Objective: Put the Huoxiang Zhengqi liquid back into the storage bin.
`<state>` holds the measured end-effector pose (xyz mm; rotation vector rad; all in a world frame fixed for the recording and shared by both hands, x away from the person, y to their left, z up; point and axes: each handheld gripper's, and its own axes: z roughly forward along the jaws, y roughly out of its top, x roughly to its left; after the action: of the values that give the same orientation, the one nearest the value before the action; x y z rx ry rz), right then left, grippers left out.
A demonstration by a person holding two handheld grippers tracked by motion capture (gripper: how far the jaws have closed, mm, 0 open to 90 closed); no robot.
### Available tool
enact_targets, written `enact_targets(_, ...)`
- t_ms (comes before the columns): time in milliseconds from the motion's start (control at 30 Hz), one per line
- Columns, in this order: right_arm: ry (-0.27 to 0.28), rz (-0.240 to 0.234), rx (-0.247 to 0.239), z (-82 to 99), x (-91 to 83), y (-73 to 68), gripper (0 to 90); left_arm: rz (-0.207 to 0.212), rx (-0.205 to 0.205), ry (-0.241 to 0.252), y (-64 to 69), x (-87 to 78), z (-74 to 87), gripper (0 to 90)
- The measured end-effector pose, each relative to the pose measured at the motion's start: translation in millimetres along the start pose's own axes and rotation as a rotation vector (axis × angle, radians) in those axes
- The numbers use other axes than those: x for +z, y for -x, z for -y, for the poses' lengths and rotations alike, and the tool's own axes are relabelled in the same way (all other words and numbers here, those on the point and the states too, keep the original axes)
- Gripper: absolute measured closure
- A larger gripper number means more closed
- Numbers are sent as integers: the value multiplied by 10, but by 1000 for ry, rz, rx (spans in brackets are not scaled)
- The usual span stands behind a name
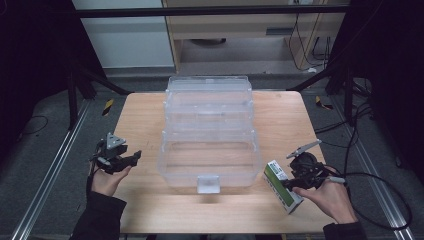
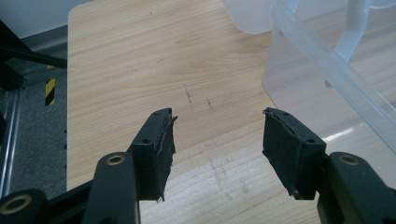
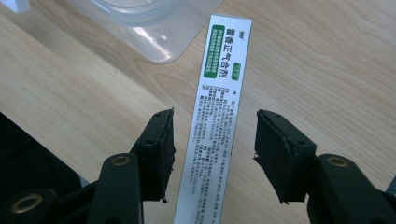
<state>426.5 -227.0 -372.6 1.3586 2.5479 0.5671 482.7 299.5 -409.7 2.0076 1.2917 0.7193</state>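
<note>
My right gripper (image 3: 212,140) straddles white-green medicine box (image 3: 219,116) at table's near right, beside clear plastic bin (image 1: 207,150); jaws apart, pads not touching it. My left gripper (image 2: 217,140) wide, empty, near left.

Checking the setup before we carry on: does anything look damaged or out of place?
The pads on the left gripper are frayed, with torn edges. Otherwise the clear bin sits square and the white box lies flat between the right gripper's jaws.

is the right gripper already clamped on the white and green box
No. In the right gripper view the white and green box lies between the right gripper's jaws, with wood showing in a gap on each side.
</note>
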Motion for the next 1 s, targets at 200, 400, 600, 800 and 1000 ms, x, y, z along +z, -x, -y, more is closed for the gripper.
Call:
enact_targets(200,-17,2,4,-8,19,-2,513,1,0,-7,3,28,6,420)
enact_targets(400,-38,-2,-1,-22,47,-20,530,-2,4,-4,22,13,-4,419)
enact_targets(600,-61,2,-7,-25,101,-40,548,-4,9,-12,32,23,-2,417)
enact_targets(800,-89,12,8,-36,155,-23,570,-6,4,-17,15,31,8,416)
enact_targets(1000,-108,11,12,-43,203,-12,579,-4,9,-21,30,42,9,415)
